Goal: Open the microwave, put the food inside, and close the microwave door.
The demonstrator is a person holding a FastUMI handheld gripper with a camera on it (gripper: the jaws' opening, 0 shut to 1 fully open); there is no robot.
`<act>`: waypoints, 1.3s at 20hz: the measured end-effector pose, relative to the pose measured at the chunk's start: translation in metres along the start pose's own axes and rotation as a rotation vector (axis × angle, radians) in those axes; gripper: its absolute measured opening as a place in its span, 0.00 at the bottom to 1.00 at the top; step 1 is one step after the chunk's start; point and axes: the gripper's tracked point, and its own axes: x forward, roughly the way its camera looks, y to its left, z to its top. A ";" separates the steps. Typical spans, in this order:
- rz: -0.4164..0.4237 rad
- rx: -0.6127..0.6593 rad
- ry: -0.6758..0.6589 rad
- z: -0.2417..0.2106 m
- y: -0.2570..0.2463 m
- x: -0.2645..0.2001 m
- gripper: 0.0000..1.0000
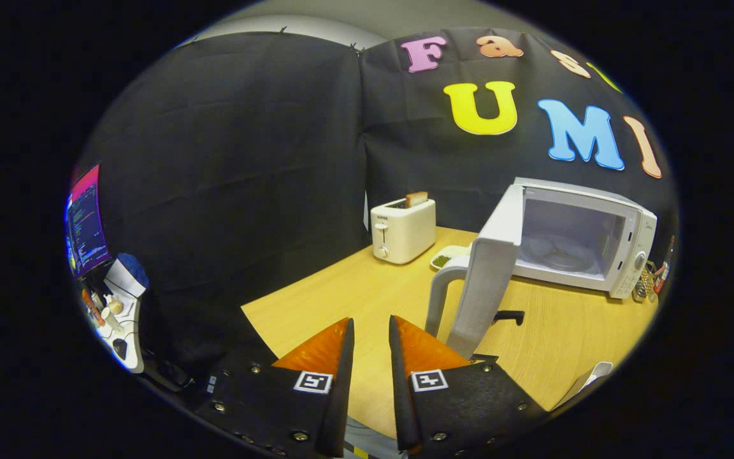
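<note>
Microwave (587, 239), white, sits at the far right of the wooden table (354, 299) with its cavity facing the gripper and its long axis running along the cloth wall behind it. Its door (488, 274) is swung wide open toward the fingers, edge-on, with the curved handle (438, 296) on the near side; the door stands just ahead and to the right of the gripper (371, 335). A small dish of green food (446, 258) lies beyond the door, between the microwave and a white toaster (403, 229) that holds a slice of bread (416, 199). The toaster bears a small brand mark too fine to read. The fingers are parted by a narrow gap and hold nothing, hovering over the table's near edge.
</note>
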 end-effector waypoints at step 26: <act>-0.570 0.415 0.028 -0.069 -0.304 -0.191 0.99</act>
